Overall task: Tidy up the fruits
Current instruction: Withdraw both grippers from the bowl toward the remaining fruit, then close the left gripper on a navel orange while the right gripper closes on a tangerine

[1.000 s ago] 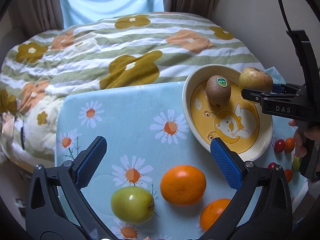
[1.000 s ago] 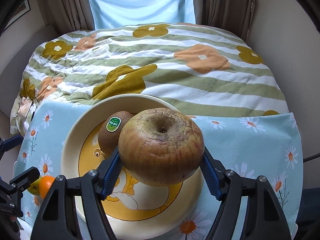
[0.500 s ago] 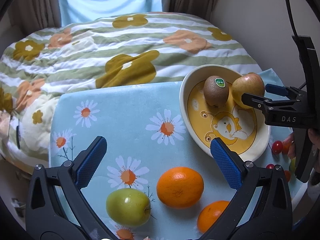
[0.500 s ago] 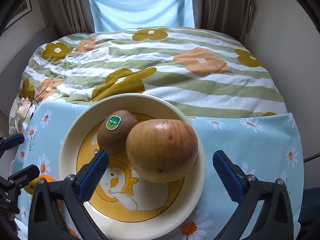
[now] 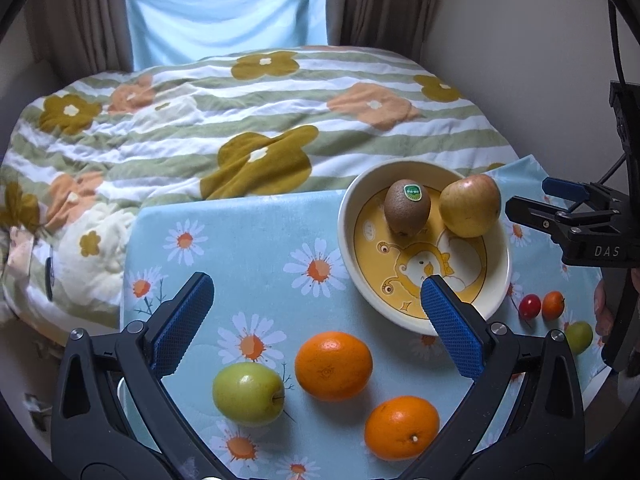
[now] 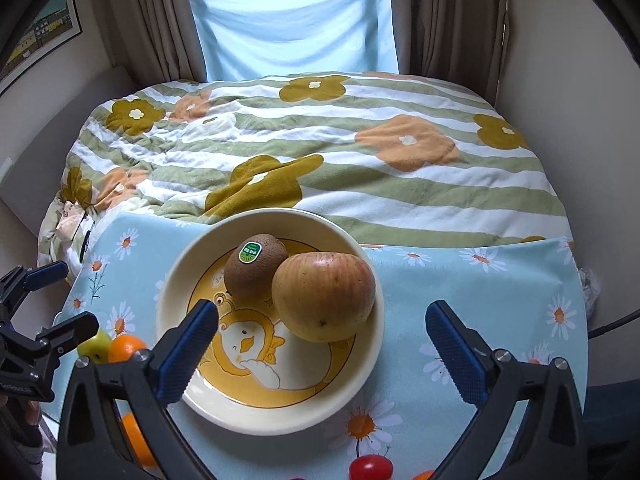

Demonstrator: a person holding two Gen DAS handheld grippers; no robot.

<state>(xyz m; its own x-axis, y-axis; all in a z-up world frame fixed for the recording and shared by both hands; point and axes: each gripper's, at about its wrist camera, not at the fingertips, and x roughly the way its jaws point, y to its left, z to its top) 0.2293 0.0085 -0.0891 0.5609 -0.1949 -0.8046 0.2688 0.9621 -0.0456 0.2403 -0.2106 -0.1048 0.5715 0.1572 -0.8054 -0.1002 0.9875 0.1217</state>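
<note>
A cream bowl (image 5: 496, 292) (image 6: 360, 384) with a yellow duck picture holds a kiwi (image 5: 407, 208) (image 6: 255, 266) and a red-yellow apple (image 5: 470, 205) (image 6: 324, 296). My right gripper (image 6: 322, 350) is open and empty, just short of the apple; it also shows in the left wrist view (image 5: 538, 200). My left gripper (image 5: 316, 320) is open and empty above a green apple (image 5: 248, 392) and two oranges (image 5: 333, 365) (image 5: 401, 427) on the daisy cloth.
Small cherry tomatoes (image 5: 530, 306) (image 6: 370, 467) and a small green fruit (image 5: 579, 336) lie right of the bowl. The blue daisy cloth (image 5: 248, 240) covers a table in front of a bed with a flowered striped quilt (image 5: 240, 120). Walls stand close on the right.
My right gripper opened and let the red-yellow apple down into the bowl beside the kiwi, then drew back. My left gripper rose and pulled back a little, still open.
</note>
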